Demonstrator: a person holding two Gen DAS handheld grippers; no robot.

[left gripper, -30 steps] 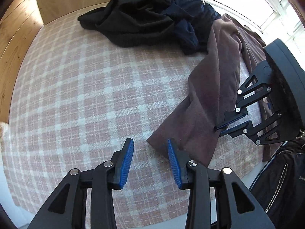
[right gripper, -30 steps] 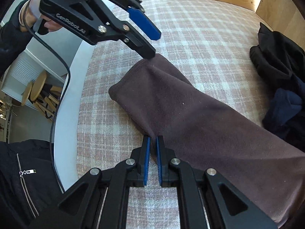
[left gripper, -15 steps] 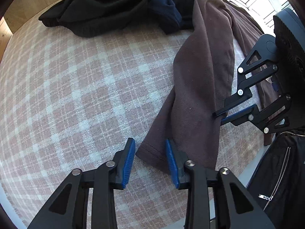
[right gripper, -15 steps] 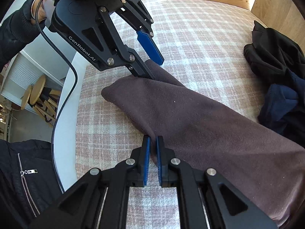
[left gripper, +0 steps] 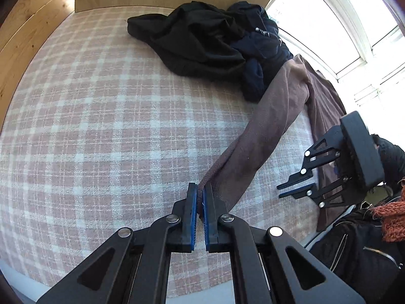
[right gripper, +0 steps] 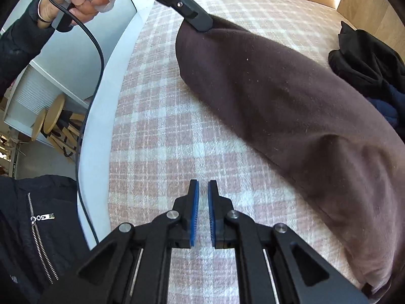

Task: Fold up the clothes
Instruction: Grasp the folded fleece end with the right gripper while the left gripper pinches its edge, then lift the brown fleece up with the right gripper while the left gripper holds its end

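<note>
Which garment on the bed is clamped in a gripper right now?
The brown garment: the left gripper pinches its corner. The black and navy pile lies untouched.

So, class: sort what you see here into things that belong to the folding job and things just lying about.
Part of the job:
- brown garment
- left tool, shut on its hem
- right tool, nothing between its blue pads
- checked blanket underneath

Lying about:
- heap of dark clothes
- wooden stools

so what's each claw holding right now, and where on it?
Left claw grips the brown garment at its near end corner. Right claw is nearly shut, with nothing between its pads.
</note>
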